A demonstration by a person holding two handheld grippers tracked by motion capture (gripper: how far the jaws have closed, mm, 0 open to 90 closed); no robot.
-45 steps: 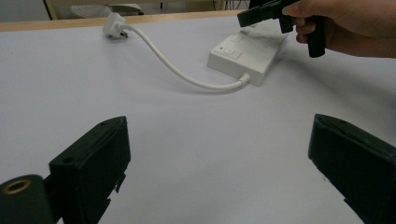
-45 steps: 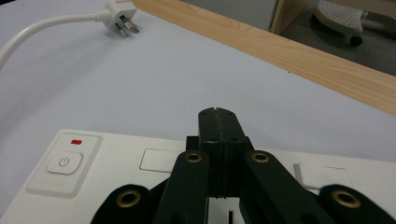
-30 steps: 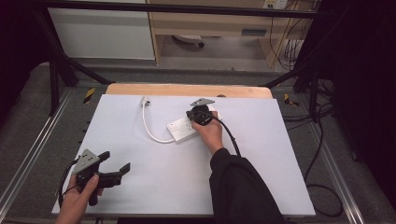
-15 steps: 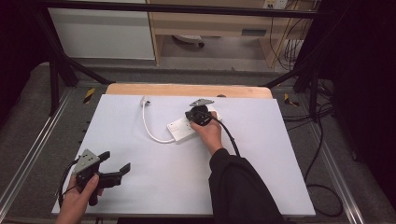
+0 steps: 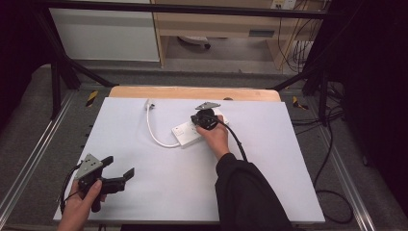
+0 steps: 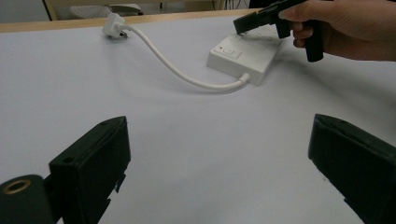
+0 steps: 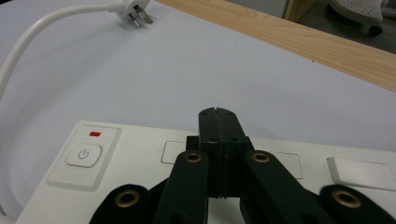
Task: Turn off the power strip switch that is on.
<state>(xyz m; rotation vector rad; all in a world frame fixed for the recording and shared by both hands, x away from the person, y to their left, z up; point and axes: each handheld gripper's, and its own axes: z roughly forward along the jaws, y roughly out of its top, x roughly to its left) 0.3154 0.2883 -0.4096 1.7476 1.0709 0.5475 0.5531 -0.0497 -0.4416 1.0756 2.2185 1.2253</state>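
A white power strip (image 5: 185, 134) lies mid-table, its white cable (image 5: 153, 132) curving back to a loose plug (image 5: 149, 104). My right gripper (image 5: 202, 119) hovers just over the strip with its jaws pressed together and nothing between them. In the right gripper view the shut tips (image 7: 218, 122) sit above the strip's socket face (image 7: 140, 161), right of the power button (image 7: 84, 155) and its red light (image 7: 95, 134). My left gripper (image 5: 119, 166) rests at the front left, open wide and empty. Its jaws (image 6: 219, 158) frame bare table, with the strip (image 6: 243, 53) and plug (image 6: 112, 23) farther off.
The table's white sheet (image 5: 269, 159) ends at a wooden back edge (image 5: 192, 92). A black cable (image 5: 238, 142) trails from the right gripper along the sleeve. Metal rails (image 5: 29, 163) run down both sides of the table.
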